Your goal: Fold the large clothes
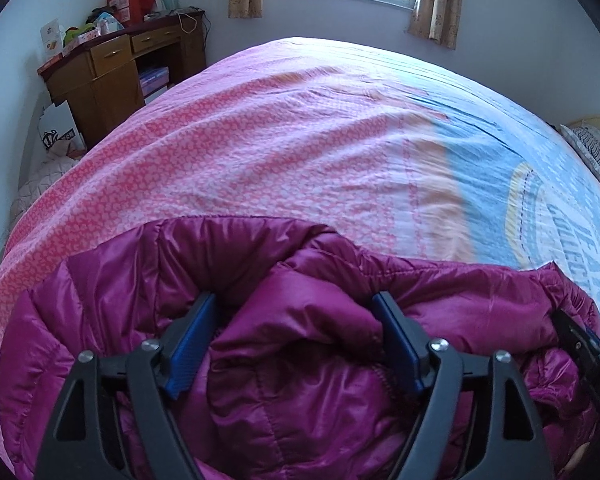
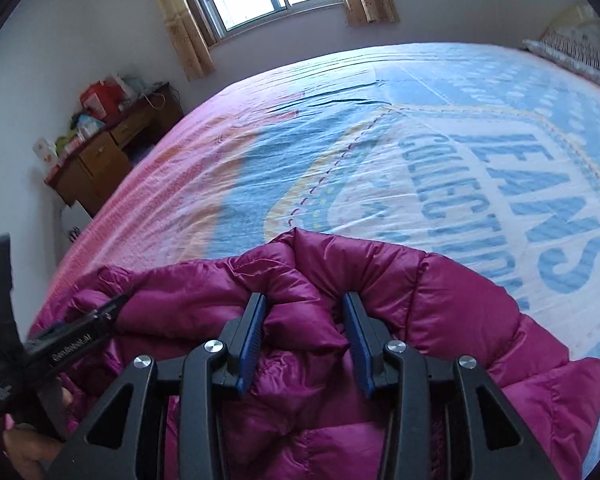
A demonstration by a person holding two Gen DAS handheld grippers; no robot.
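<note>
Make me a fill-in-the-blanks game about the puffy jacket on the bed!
1. The puffy jacket is the colour ____.
2. The jacket lies on a ____ with a pink and blue cover.
3. The right gripper pinches a fold of the ____.
4. The wooden desk stands against the wall, and between the curtains is a ____.

Missing words: purple; bed; jacket; window

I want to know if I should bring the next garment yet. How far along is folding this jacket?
Early still. Done: the magenta puffer jacket lies on the bed sheet. In hand: the right gripper pinches a bunched fold of it, while the left gripper stands open over the fabric. Left: the jacket looks crumpled, with no flat folded shape showing.
</note>
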